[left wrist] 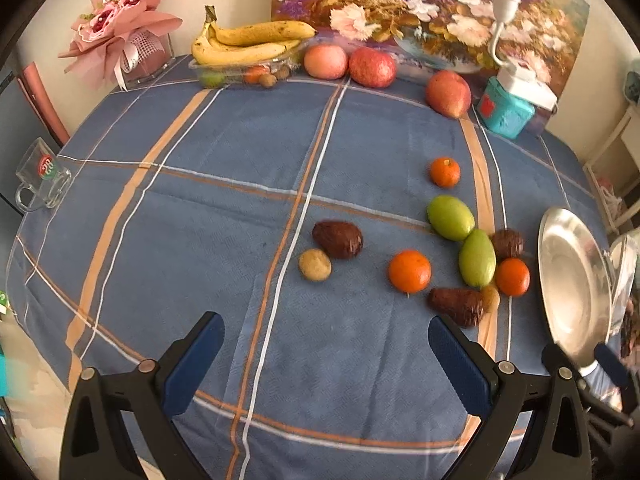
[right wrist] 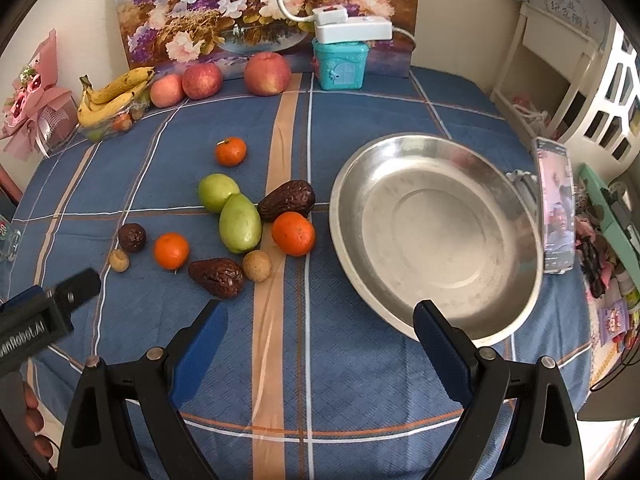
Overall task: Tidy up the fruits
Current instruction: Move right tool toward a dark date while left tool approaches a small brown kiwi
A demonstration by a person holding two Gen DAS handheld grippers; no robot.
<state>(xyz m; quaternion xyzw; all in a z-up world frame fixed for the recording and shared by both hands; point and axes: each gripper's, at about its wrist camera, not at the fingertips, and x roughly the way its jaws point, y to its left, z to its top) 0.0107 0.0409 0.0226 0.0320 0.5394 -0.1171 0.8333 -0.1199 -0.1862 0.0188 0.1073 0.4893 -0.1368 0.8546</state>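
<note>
Fruits (right wrist: 240,222) sit loose left of the empty steel bowl (right wrist: 516,216), nearer the right gripper (right wrist: 320,338), both grippers' fingers spread, holding nothing.

Cream wall (right wrist: 460,12), white shelving (right wrist: 560,64)

We find the left wrist camera set above the near edge of the table, looking forward and down across the tablecloth (left wrist: 240,152) toward the far wall, its own fingers framing the bottom of the view. The metal bowl (left wrist: 572,280) sits at its right margin. The right wrist camera looks the same way from a station further right; there the bowl (right wrist: 436,232) lies close and near centre. Both views share the loose fruit, the bananas (left wrist: 248,40) (right wrist: 112,92) and the flower painting (left wrist: 420,8) (right wrist: 260,4) at the far side. The left gripper (right wrist: 40,316) shows at the left edge of the right view.
</note>
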